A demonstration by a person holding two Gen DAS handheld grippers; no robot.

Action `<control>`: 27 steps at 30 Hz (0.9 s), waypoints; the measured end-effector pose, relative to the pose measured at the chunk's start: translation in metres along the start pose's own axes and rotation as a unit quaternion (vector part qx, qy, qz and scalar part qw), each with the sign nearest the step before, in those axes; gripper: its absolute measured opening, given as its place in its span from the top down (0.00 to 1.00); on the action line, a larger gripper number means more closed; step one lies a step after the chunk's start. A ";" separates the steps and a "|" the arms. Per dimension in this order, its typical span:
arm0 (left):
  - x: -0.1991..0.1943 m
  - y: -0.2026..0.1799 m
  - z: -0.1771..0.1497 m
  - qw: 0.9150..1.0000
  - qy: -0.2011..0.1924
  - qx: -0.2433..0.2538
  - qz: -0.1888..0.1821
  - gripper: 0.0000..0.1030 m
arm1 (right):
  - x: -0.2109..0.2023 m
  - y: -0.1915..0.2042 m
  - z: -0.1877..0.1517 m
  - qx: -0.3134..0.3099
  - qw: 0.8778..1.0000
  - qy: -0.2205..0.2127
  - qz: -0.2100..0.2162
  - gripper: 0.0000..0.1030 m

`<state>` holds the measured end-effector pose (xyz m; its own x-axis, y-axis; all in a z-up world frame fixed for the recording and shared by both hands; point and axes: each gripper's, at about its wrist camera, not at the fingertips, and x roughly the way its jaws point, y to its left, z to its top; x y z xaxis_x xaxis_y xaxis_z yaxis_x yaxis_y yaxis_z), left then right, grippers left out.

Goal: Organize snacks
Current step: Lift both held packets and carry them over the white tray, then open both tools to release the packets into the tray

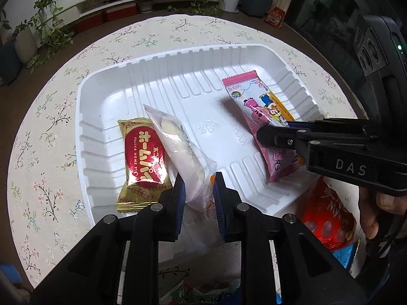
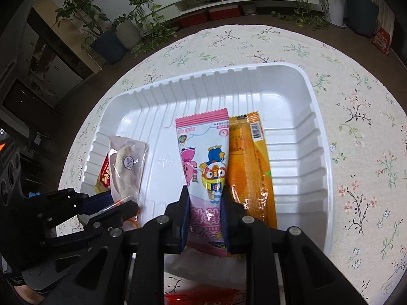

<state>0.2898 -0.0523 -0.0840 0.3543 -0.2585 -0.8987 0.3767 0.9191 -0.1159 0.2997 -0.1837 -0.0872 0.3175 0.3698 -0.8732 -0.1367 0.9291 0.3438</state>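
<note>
A white plastic tray (image 1: 132, 81) (image 2: 300, 96) sits on the floral tablecloth. My left gripper (image 1: 198, 185) is shut on a clear packet of pale snack (image 1: 175, 142), held over the tray's near left; it also shows in the right wrist view (image 2: 127, 165). A gold and red Fujiya pie packet (image 1: 142, 162) lies in the tray beside it. My right gripper (image 2: 206, 198) is shut on a pink cartoon packet (image 2: 203, 152) (image 1: 251, 109), held over the tray's near right. An orange packet (image 2: 249, 167) lies in the tray to its right.
A red candy bag (image 1: 328, 216) and a blue packet (image 1: 346, 254) lie on the cloth near the tray's front edge. More wrappers (image 1: 203, 292) lie below my left gripper. Plants, a white TV cabinet and dark furniture ring the round table (image 2: 356, 101).
</note>
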 end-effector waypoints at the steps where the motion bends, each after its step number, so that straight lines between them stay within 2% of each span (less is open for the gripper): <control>1: -0.001 0.001 0.001 1.000 0.000 -0.001 -0.001 0.80 | 0.000 0.000 0.000 -0.002 1.000 -0.001 0.000 0.74; 3: 0.000 0.003 0.003 1.000 -0.001 -0.004 0.001 0.80 | -0.001 0.002 -0.001 -0.006 1.000 -0.001 -0.002 0.67; 8: -0.014 0.011 0.006 0.999 -0.024 -0.022 0.003 0.78 | -0.015 0.006 -0.005 -0.018 1.000 -0.015 0.002 0.58; 10: -0.026 0.014 0.005 0.999 -0.039 -0.027 0.007 0.63 | -0.026 0.009 -0.007 -0.026 0.999 -0.025 0.004 0.56; 11: -0.033 0.016 0.005 0.998 -0.048 -0.031 0.007 0.40 | -0.031 0.009 -0.009 -0.028 0.999 -0.029 0.005 0.55; 12: -0.040 0.017 0.004 0.998 -0.057 -0.033 0.006 0.27 | -0.035 0.009 -0.009 -0.030 0.999 -0.033 0.006 0.52; 14: -0.050 0.019 0.003 0.997 -0.067 -0.037 0.001 0.26 | -0.049 0.008 -0.014 -0.029 0.998 -0.049 0.011 0.47; 20: -0.083 0.024 -0.013 0.994 -0.093 -0.049 -0.008 0.25 | -0.096 0.008 -0.037 -0.031 0.995 -0.088 0.030 0.47; 23: -0.114 0.026 -0.038 0.992 -0.112 -0.054 -0.007 0.12 | -0.126 0.012 -0.063 -0.042 0.992 -0.116 0.038 0.42; 27: -0.156 0.024 -0.087 0.988 -0.139 -0.072 0.014 0.12 | -0.158 0.018 -0.109 -0.059 0.984 -0.159 0.045 0.36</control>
<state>0.1694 0.0360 0.0164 0.5915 -0.2866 -0.7537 0.2456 0.9543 -0.1701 0.1449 -0.2268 0.0189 0.5749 0.4524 -0.6818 -0.2793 0.8917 0.3561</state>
